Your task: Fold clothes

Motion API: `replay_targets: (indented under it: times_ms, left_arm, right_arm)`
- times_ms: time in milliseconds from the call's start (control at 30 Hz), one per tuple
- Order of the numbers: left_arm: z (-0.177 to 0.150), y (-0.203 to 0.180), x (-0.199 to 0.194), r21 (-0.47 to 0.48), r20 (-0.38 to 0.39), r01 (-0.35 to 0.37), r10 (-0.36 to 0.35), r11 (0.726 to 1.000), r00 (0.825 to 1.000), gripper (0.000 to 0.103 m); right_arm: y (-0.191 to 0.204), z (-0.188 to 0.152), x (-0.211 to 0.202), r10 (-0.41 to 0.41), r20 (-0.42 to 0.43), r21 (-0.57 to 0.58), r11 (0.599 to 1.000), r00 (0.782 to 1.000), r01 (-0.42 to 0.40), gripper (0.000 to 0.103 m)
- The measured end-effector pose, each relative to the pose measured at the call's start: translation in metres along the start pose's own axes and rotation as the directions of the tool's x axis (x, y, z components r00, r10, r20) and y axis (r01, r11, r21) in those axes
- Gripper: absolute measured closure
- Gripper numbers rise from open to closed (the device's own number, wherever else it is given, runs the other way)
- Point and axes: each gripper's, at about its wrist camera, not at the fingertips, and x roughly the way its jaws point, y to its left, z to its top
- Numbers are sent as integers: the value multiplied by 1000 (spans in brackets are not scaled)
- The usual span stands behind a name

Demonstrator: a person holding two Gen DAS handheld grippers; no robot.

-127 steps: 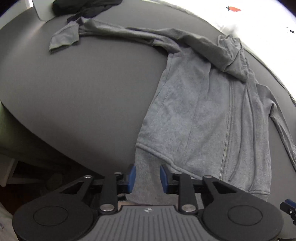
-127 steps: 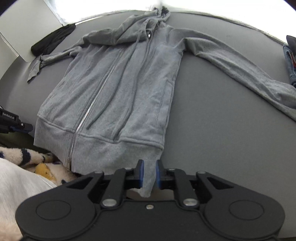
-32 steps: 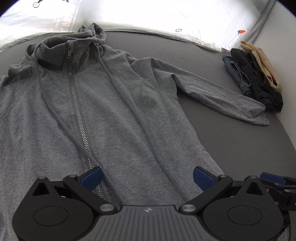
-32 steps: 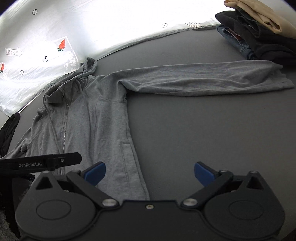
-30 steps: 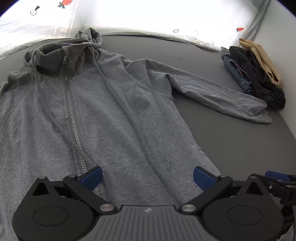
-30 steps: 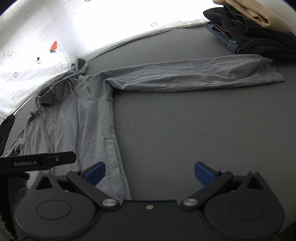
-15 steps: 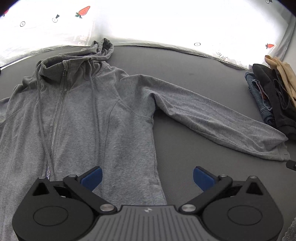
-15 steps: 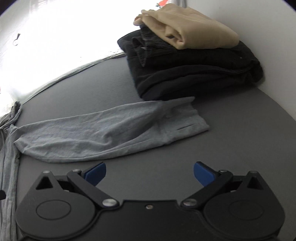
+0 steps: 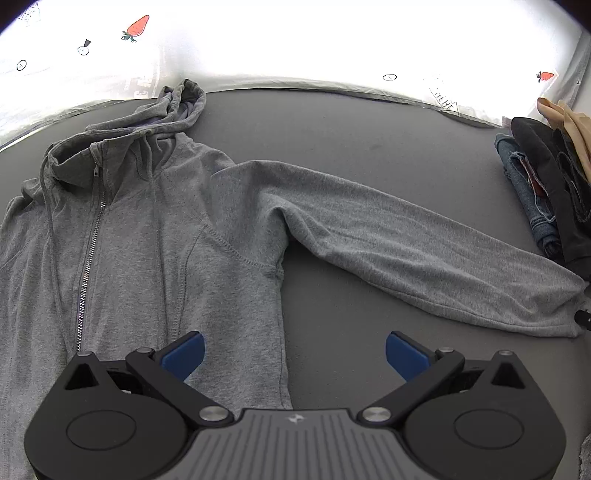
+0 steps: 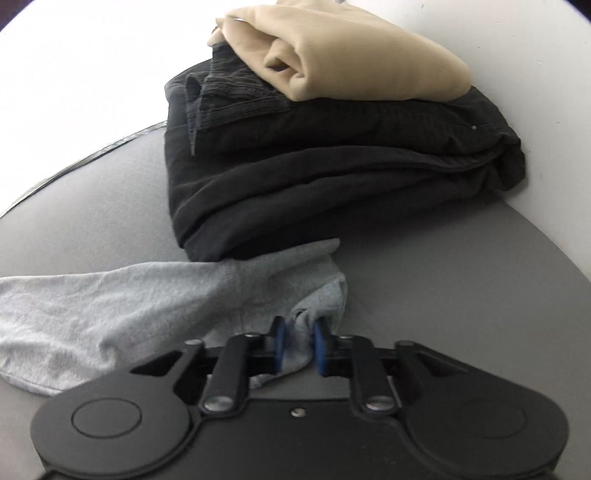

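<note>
Grey hoodie point(image 9: 155, 236) lies unfolded, zip-up, mid-counter point(image 9: 369, 147); right tool point(image 10: 298, 345) clamps its sleeve cuff point(image 10: 314, 284) beside the folded stack point(image 10: 332, 155); left tool point(image 9: 293, 354) spread wide, empty.

hoodie point(image 9: 155, 236) heather grey, silver zip; table point(image 9: 369, 140) plain dark grey; stack ahead of right fingers: tan garment point(image 10: 332, 48) over black ribbed point(image 10: 332, 122), blue denim point(image 9: 532, 206); finger pads point(image 9: 184, 352) blue; backdrop point(image 9: 140, 26) white, red strawberries

Hoodie point(image 9: 155, 258) lies left; its sleeve point(image 9: 424, 251) reaches the right-hand stack point(image 10: 332, 147).
</note>
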Motion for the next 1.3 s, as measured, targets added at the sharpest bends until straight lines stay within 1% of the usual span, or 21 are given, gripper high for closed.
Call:
replay_targets:
  times_ms: [133, 233, 300, 400, 500, 533, 567, 600, 700, 767, 833, 867, 933, 1000, 1033, 1100, 1133, 1200, 1233, 1267, 1300]
  left_arm:
    - [-13, 11, -10, -43, 0, 1, -1, 999, 1000, 0]
    - [-26, 22, -27, -64, 14, 1, 0, 998, 1000, 0]
    - [-35, 29, -35, -64, 14, -9, 10, 998, 1000, 0]
    - [-48, 42, -39, -75, -13, -26, 25, 997, 1000, 0]
    - [-61, 55, -51, -73, -14, -60, 59, 996, 998, 0]
    - [-66, 62, -57, -79, -11, -71, 70, 994, 997, 0]
    - [-71, 70, -63, -86, -9, -81, 81, 993, 997, 0]
    - [-77, 78, -68, -100, -13, -100, 99, 990, 995, 0]
    - [-97, 111, -85, -140, -27, -178, 176, 974, 984, 0]
    - [-109, 134, -96, -173, -35, -222, 220, 959, 975, 0]
    - [-122, 162, -107, -223, -50, -260, 255, 939, 966, 0]
    - [-127, 178, -109, -248, -65, -275, 268, 929, 961, 0]
    - [-136, 211, -114, -287, -95, -300, 285, 910, 954, 0]
    - [-144, 240, -118, -295, -109, -320, 301, 900, 947, 0]
    - [-147, 250, -118, -296, -112, -305, 284, 905, 952, 0]
    - [-154, 270, -118, -298, -119, -273, 248, 915, 961, 0]
    - [-158, 280, -118, -299, -122, -256, 230, 919, 966, 0]
    - [-165, 300, -117, -302, -128, -224, 193, 927, 973, 0]
    - [-168, 310, -117, -303, -131, -207, 174, 930, 976, 0]
    - [-172, 319, -117, -304, -134, -190, 156, 933, 979, 0]
    - [-174, 324, -116, -306, -139, -155, 117, 939, 983, 0]
  right_arm:
    - [4, -11, -34, -84, 65, -41, 995, 994, 86, 93]
    - [-1, -21, -71, -188, 126, -66, 978, 974, 198, 94]
    - [-7, -27, -80, -229, 118, -99, 966, 966, 240, 93]
    - [-17, -37, -68, -236, 45, -123, 963, 971, 239, 89]
    - [-16, -45, -64, -277, 17, -167, 947, 961, 276, 82]
    - [-14, -47, -70, -277, 24, -155, 948, 961, 277, 76]
    - [-11, -49, -76, -276, 30, -144, 950, 961, 278, 65]
    - [-9, -52, -82, -269, 35, -134, 953, 963, 271, 60]
    - [14, -67, -99, -149, 15, -168, 974, 989, 149, 58]
    - [40, -80, -110, -36, -17, -222, 974, 999, 31, 57]
    - [68, -94, -121, 115, -69, -261, 957, 991, -129, 56]
    - [81, -100, -127, 193, -99, -274, 938, 976, -213, 55]
    - [107, -116, -142, 351, -178, -240, 891, 919, -386, 50]
    - [131, -132, -158, 492, -251, -175, 824, 834, -539, 49]
    - [143, -140, -165, 545, -276, -151, 789, 791, -596, 44]
    - [165, -154, -179, 570, -291, -166, 761, 768, -627, 31]
    - [176, -161, -183, 548, -297, -170, 776, 782, -608, 28]
    - [200, -177, -191, 501, -309, -177, 804, 808, -567, 31]
    - [212, -185, -195, 478, -315, -181, 818, 820, -546, 39]
    - [221, -192, -199, 454, -316, -183, 832, 833, -523, 59]
    - [223, -194, -204, 431, -304, -179, 850, 850, -496, 68]
